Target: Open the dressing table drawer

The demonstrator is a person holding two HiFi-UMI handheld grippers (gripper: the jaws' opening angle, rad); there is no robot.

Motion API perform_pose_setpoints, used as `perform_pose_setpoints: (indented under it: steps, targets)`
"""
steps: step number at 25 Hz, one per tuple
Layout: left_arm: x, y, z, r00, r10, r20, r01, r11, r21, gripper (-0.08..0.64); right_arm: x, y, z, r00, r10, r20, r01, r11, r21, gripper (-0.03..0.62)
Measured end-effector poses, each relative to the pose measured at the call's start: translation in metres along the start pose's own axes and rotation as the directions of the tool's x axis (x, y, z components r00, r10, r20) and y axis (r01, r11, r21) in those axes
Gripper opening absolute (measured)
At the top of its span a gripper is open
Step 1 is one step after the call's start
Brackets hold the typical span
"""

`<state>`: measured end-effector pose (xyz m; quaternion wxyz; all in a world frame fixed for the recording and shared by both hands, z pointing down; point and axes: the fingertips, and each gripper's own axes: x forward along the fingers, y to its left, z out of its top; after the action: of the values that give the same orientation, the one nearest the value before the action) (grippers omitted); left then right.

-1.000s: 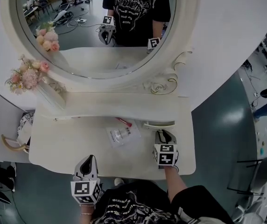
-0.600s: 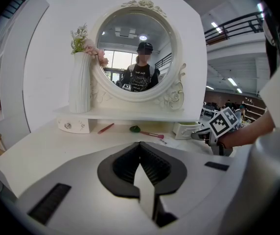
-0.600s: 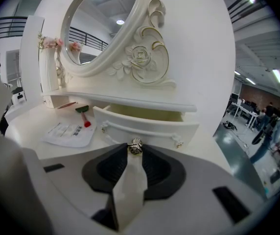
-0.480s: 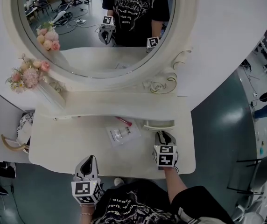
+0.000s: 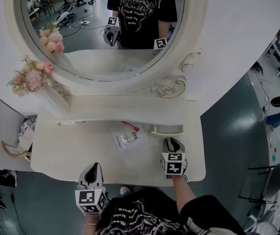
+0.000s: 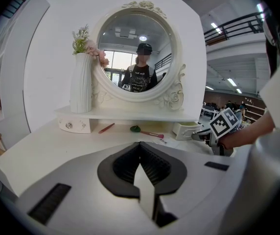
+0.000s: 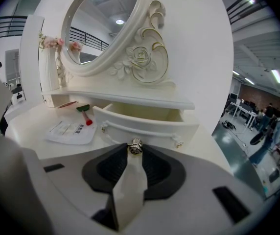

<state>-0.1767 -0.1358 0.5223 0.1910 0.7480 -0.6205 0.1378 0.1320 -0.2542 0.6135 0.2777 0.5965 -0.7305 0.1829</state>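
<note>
Where the drawer is: the small drawer (image 7: 145, 126) sits at the right end of the white surface (image 5: 71, 146), under the little shelf below the round mirror (image 5: 105, 28).
Done: the drawer is already pulled out part way. The right gripper view shows inside it, and the part that shows looks empty.
Left to do: I think only a little more pulling, if any, and then letting go of the knob.
Right tongs: the right tongs (image 7: 135, 150) are closed on the drawer's little shiny knob (image 7: 135, 146).
Left tongs: the left tongs (image 6: 140, 148) are closed with nothing in them. They hang by the front edge of the surface, well apart from the drawer.
Other drawer: the small left drawer (image 6: 75, 125) is shut.
Writing: a clear bag (image 5: 128, 141) with a paper label lies on the surface near the drawer. Its words are too small to read.
Markers: the cubes on the tongs have black and white squares, not words.
</note>
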Motion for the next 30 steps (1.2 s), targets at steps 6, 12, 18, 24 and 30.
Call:
perform_pose_setpoints:
  steps: [6, 12, 18, 24, 30]
  targets:
    - [0.0017, -0.0002, 0.0019, 1.0, -0.01, 0.008, 0.01, 1.0, 0.006, 0.015, -0.0024, 0.0008, -0.0021, 1.0, -0.004, -0.007, 0.004, 1.0, -0.008, 0.101]
    - [0.0007, -0.0003, 0.0014, 1.0, -0.017, 0.012, 0.017, 1.0, 0.016, 0.015, -0.0046, 0.0017, -0.0038, 1.0, -0.004, -0.005, 0.004, 1.0, -0.006, 0.101]
    - [0.0006, 0.0005, 0.0003, 1.0, -0.018, 0.017, 0.017, 1.0, 0.012, 0.015, -0.0069, 0.002, -0.0051, 1.0, -0.007, -0.008, 0.006, 1.0, -0.009, 0.101]
    - [-0.0006, -0.0009, 0.0002, 1.0, -0.019, 0.012, 0.019, 1.0, 0.018, 0.015, -0.009, 0.0025, -0.0047, 1.0, -0.008, -0.005, 0.008, 1.0, -0.013, 0.101]
    - [-0.0009, -0.0001, -0.001, 1.0, -0.018, 0.008, 0.018, 1.0, 0.014, 0.015, -0.0087, 0.0023, -0.0061, 1.0, -0.01, -0.006, 0.01, 1.0, -0.012, 0.101]
